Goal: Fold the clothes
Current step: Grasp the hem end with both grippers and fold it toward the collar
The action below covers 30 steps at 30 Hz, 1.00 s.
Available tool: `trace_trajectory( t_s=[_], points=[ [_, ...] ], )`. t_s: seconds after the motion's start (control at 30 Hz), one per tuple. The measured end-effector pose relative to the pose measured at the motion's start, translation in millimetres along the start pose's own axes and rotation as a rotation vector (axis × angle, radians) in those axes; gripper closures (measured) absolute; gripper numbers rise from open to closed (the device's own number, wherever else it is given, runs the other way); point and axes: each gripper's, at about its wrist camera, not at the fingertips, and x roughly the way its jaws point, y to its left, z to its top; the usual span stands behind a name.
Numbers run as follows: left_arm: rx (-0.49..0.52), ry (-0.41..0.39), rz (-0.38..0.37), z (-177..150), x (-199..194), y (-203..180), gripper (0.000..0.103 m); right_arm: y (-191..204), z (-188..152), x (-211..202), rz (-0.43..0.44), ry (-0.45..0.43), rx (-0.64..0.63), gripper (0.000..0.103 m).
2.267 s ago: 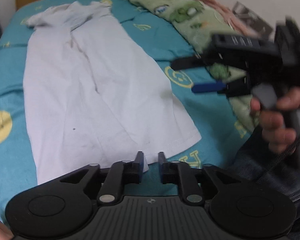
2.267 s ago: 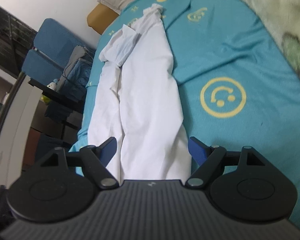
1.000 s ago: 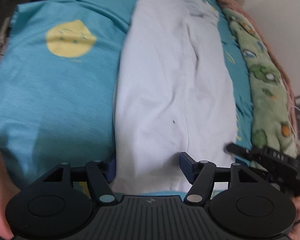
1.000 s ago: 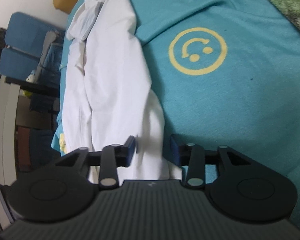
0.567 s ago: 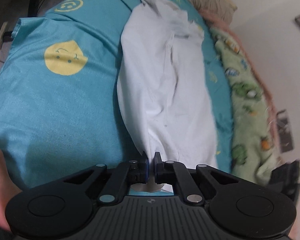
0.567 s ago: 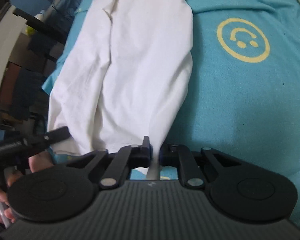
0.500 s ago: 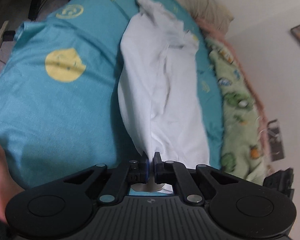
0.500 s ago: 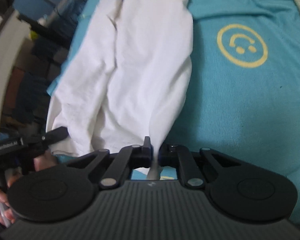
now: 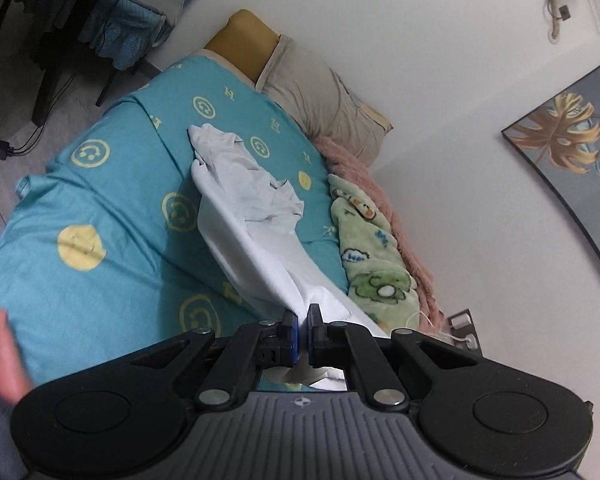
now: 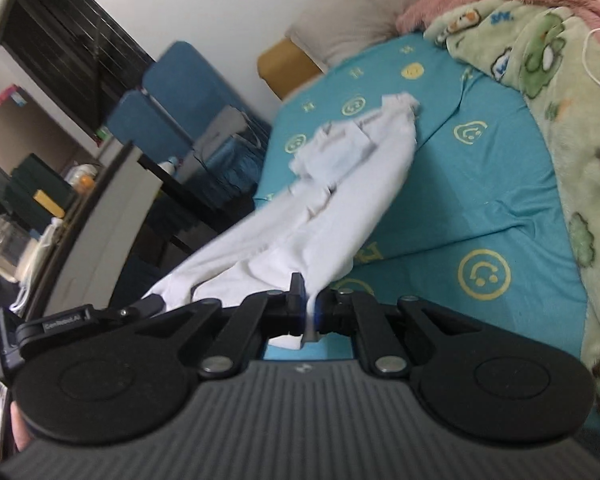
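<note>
A white garment [image 9: 256,232] stretches from the far end of the bed up to both grippers; its near hem is lifted off the turquoise smiley sheet [image 9: 100,280]. My left gripper [image 9: 303,320] is shut on one hem corner. My right gripper [image 10: 309,300] is shut on the other corner, and the same garment [image 10: 340,216] hangs taut from it. The far end of the garment lies bunched on the sheet [image 10: 500,208]. The left gripper's tool [image 10: 80,316] shows at the left of the right wrist view.
A green cartoon blanket [image 9: 372,256] and a pink blanket [image 9: 384,204] lie along the wall side, the green one also at the right [image 10: 572,120]. A beige pillow [image 9: 320,92] lies at the head. Blue chairs [image 10: 172,108] and a desk [image 10: 84,216] stand beside the bed.
Both grippers closed on the near hem corners and have risen high, lifting the near part of the garment off the bed. The views now take in the wall and the head of the bed.
</note>
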Motion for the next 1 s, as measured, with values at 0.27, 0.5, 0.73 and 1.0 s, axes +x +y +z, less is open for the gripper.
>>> trace_trajectory(
  t_s=[0.27, 0.5, 0.73, 1.0],
  points=[
    [0.006, 0.037, -0.011, -80, -65, 37, 0.099, -22, -111, -50, 0.064, -0.015, 0.028, 0.096],
    [0.069, 0.021, 0.035, -64, -44, 32, 0.099, -17, -101, -37, 0.045, -0.044, 0.031, 0.096],
    [0.229, -0.047, 0.181, 1, 46, 8, 0.098, -29, -27, 45, -0.01, -0.096, 0.079, 0.096],
    [0.313, -0.108, 0.248, 44, 165, 28, 0.098, -62, 22, 149, -0.109, -0.14, 0.02, 0.096]
  ],
)
